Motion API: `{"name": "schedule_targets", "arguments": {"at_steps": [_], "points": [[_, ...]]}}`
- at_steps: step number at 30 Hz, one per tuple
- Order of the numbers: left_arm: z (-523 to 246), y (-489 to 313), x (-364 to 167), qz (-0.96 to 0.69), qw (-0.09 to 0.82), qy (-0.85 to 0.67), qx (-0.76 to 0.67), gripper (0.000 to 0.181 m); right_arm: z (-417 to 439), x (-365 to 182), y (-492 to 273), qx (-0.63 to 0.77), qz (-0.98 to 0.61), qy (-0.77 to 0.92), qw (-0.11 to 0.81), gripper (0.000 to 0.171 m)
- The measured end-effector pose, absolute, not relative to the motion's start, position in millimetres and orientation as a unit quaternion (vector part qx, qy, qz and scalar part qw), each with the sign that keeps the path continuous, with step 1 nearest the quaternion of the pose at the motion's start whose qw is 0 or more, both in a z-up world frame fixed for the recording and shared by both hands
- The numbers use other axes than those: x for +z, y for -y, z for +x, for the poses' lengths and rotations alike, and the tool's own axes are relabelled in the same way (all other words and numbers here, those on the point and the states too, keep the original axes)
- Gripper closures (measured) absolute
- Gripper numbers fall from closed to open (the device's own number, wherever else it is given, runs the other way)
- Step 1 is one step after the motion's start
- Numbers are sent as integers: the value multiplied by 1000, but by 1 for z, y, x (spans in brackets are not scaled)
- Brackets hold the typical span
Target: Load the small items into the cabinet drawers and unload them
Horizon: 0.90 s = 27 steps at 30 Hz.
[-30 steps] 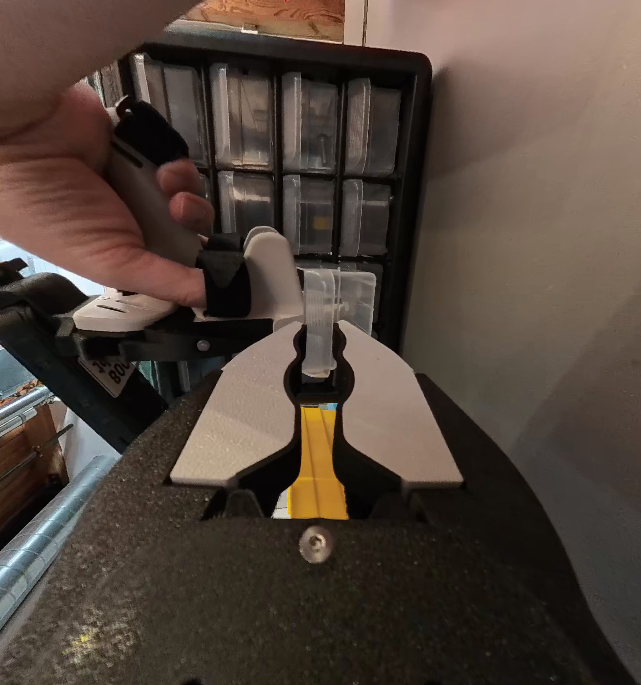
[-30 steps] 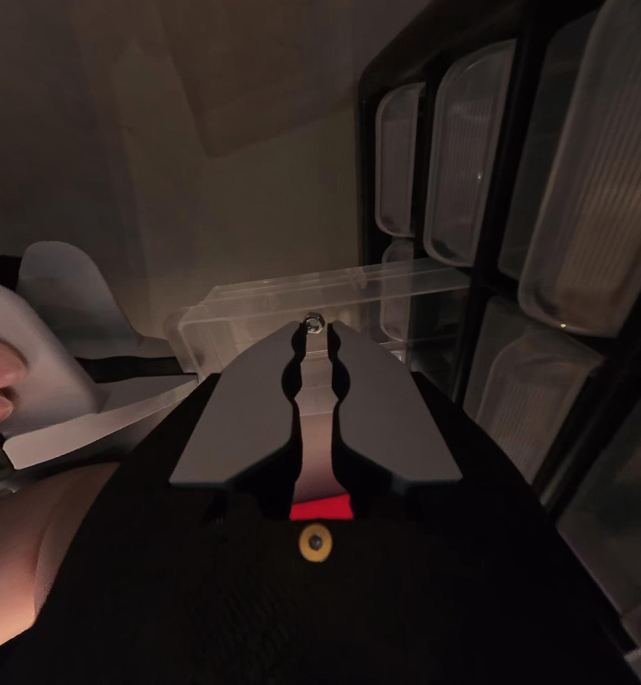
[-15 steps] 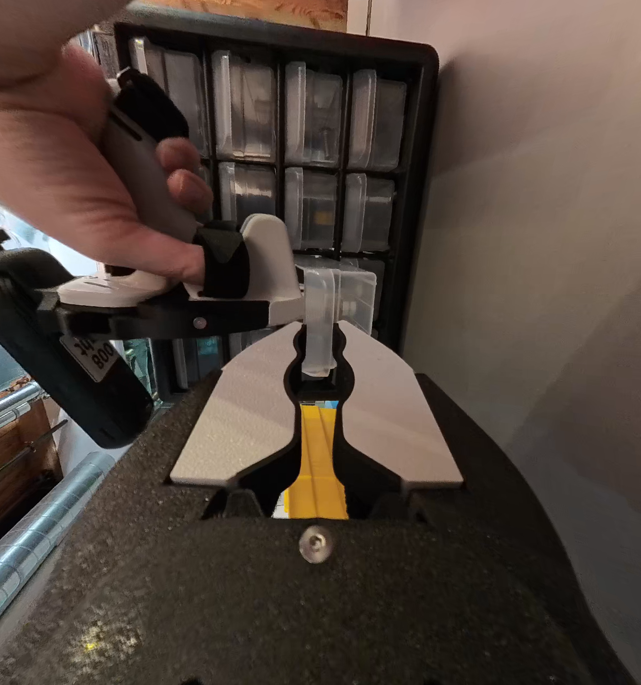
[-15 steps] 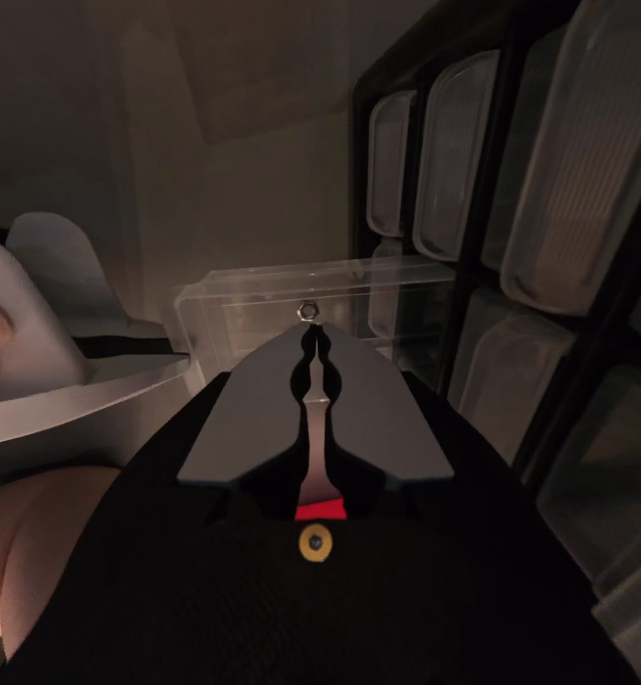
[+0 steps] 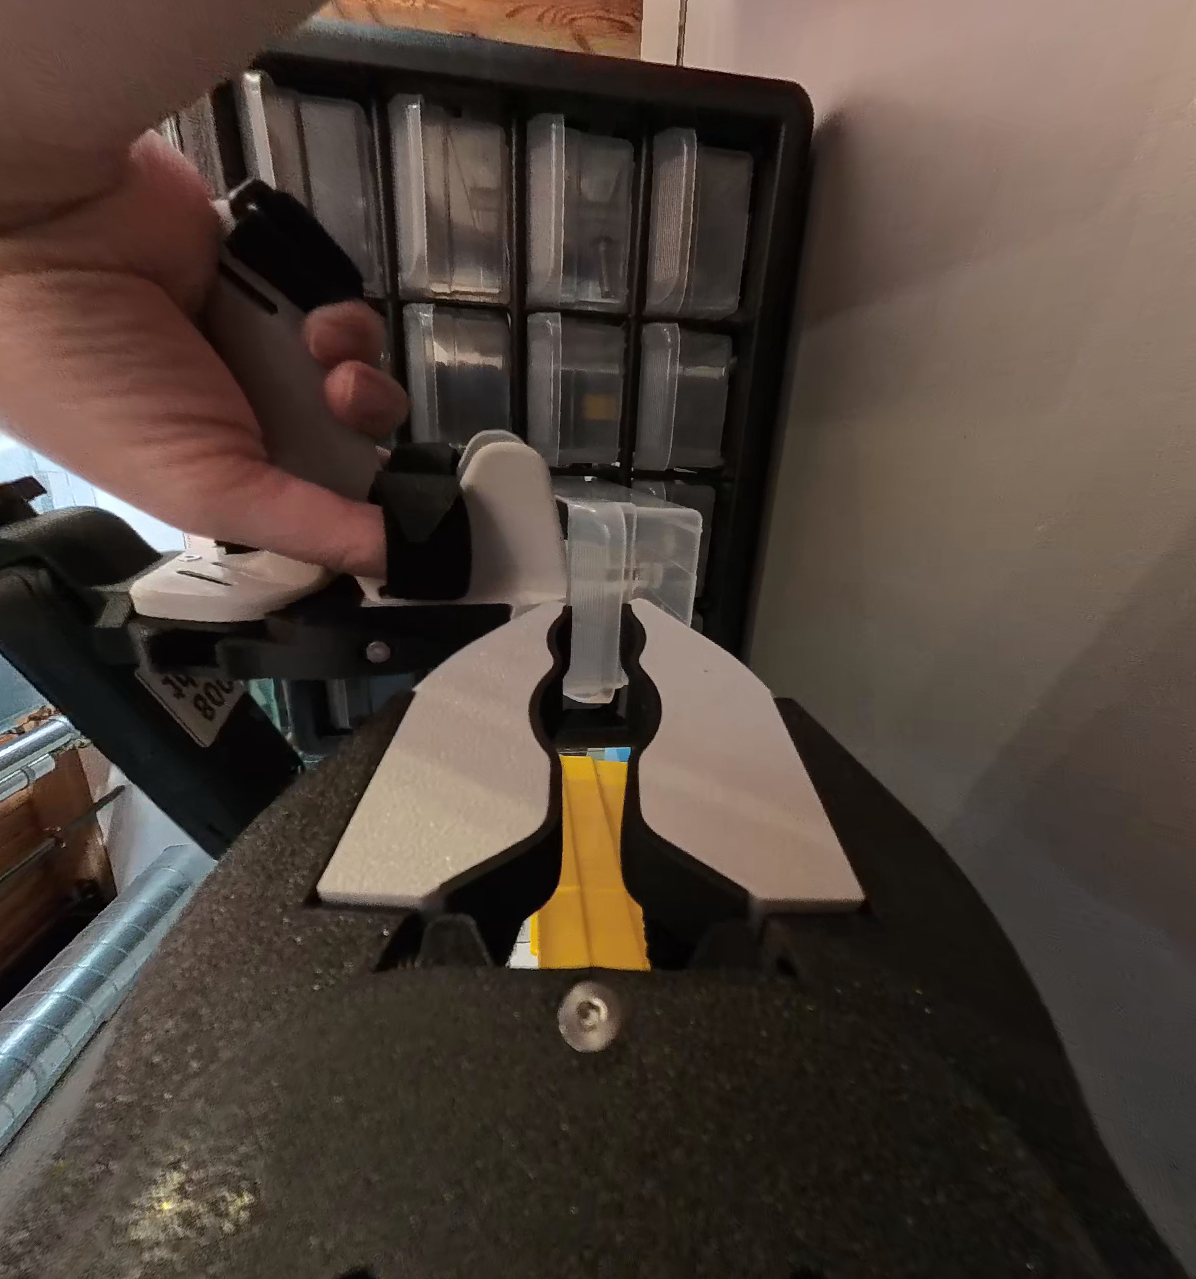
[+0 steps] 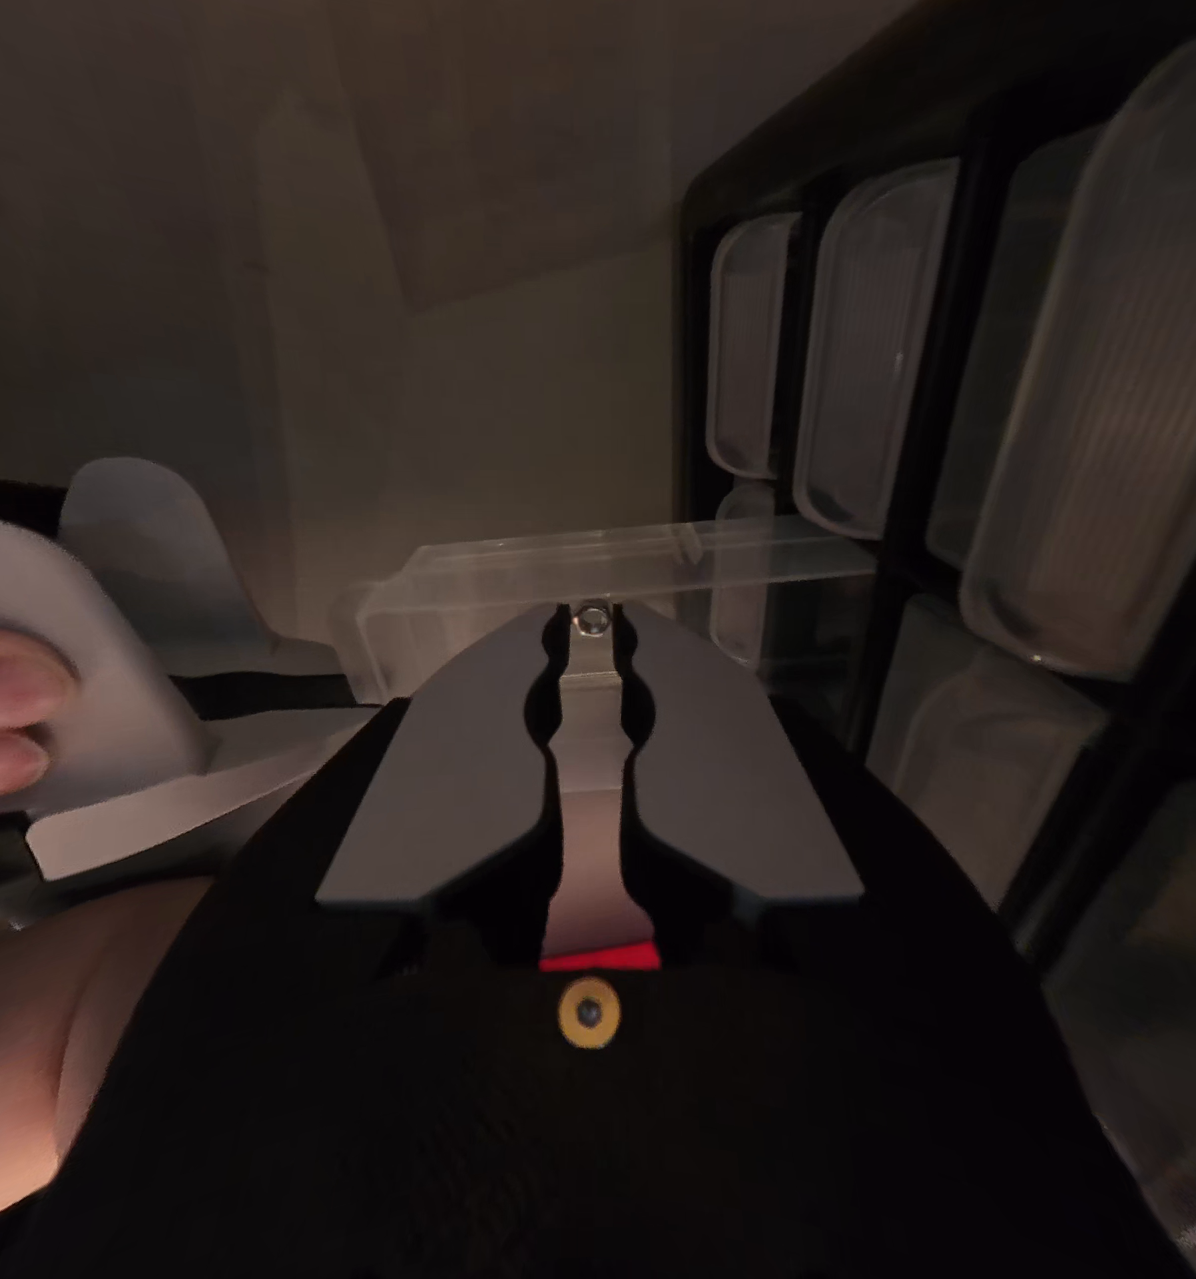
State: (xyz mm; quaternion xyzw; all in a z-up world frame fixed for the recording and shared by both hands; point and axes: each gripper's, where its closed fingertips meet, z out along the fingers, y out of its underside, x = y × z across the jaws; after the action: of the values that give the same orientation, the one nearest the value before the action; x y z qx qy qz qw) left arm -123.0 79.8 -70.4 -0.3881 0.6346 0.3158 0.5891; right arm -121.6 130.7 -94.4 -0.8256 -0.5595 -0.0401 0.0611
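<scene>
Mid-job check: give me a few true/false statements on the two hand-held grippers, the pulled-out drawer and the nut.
1. The left hand-held gripper grips the handle of the clear drawer. True.
2. The right hand-held gripper is empty. False: a small metal nut sits between its tips.
3. The drawer is pushed fully into the black cabinet. False: it sticks out.
4. The neighbouring drawers are shut. True.

Black cabinet, clear ribbed drawers (grey fingers).
</scene>
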Motion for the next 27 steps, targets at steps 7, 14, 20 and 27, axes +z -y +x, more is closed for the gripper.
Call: {"name": "schedule_targets", "arguments": {"at_steps": [7, 14, 20, 27], "points": [[-122, -80, -71, -385, 586, -637, 321, 169, -119, -98, -130, -66, -829, 554, 40, 159], [-122, -80, -71, -386, 586, -636, 322, 169, -119, -98, -130, -70, -828, 555, 36, 160], [-122, -80, -70, -384, 589, -635, 320, 169, -120, -95, -129, -72, -813, 576, 51, 160], [-122, -80, -70, -382, 591, -635, 319, 169, -114, -62, -128, -55, -810, 569, 131, 160]]}}
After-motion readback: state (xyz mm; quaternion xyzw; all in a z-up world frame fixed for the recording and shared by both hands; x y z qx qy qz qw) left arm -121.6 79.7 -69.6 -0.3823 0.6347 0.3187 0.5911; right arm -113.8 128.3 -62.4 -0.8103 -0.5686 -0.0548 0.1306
